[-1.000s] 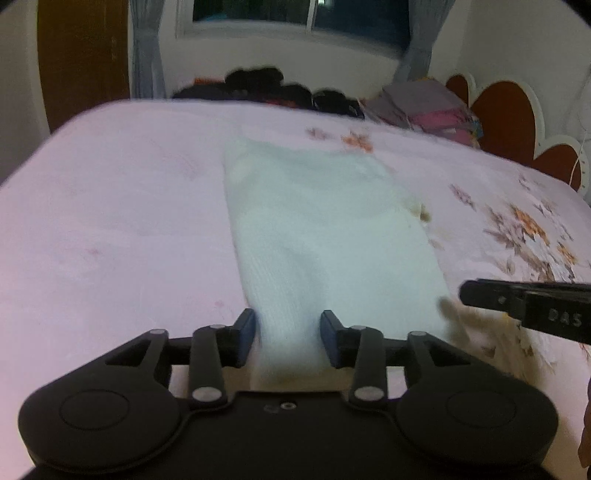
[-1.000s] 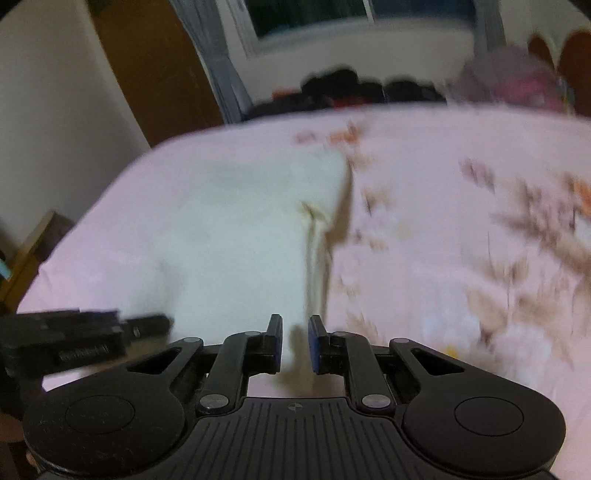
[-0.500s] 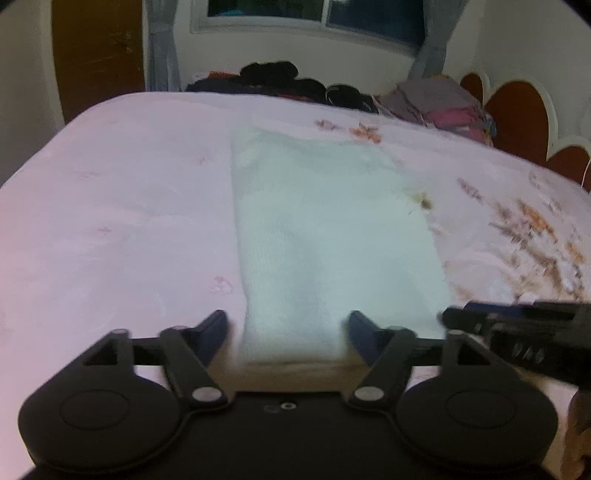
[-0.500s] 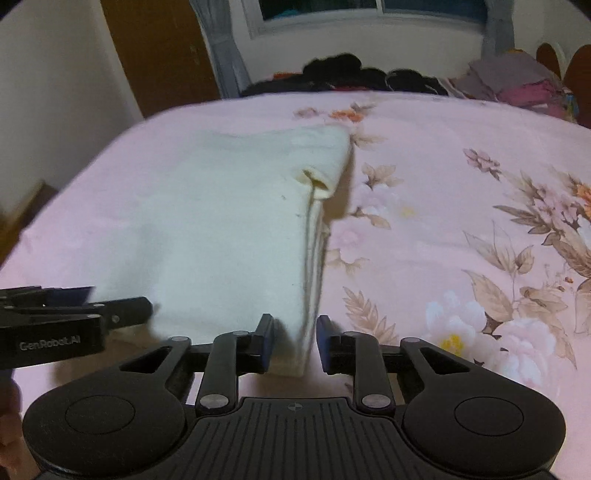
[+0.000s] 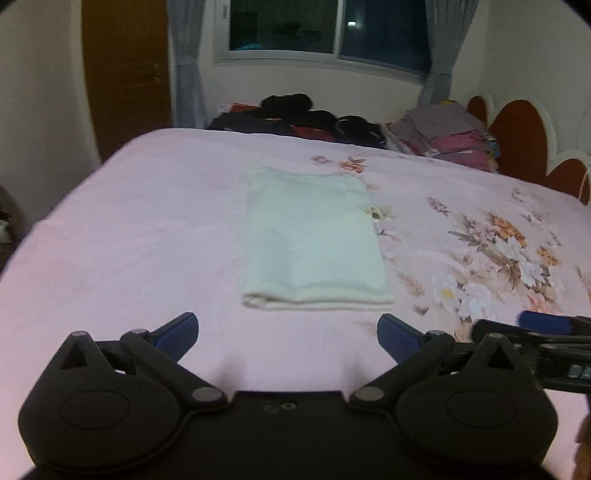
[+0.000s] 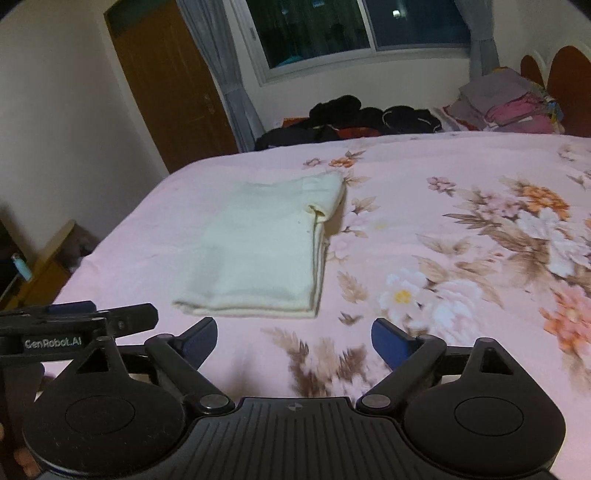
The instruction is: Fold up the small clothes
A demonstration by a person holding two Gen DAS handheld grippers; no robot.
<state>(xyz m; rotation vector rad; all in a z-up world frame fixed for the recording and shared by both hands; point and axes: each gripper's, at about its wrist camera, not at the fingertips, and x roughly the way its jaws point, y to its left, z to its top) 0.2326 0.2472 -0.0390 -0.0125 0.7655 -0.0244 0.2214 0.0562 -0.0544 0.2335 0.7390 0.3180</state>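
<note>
Dark window, grey curtains, wooden door, pink floral bed

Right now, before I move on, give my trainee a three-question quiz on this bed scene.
1. True or false: the cream garment lies folded flat on the pink floral bedspread, free of both grippers.
2. In the right wrist view, where is the left gripper? A) lower left B) upper right C) out of view
3. Fill in: the left gripper and right gripper each have ______ between their opening jaws.

Key: 1 true; 2 A; 3 nothing
</note>
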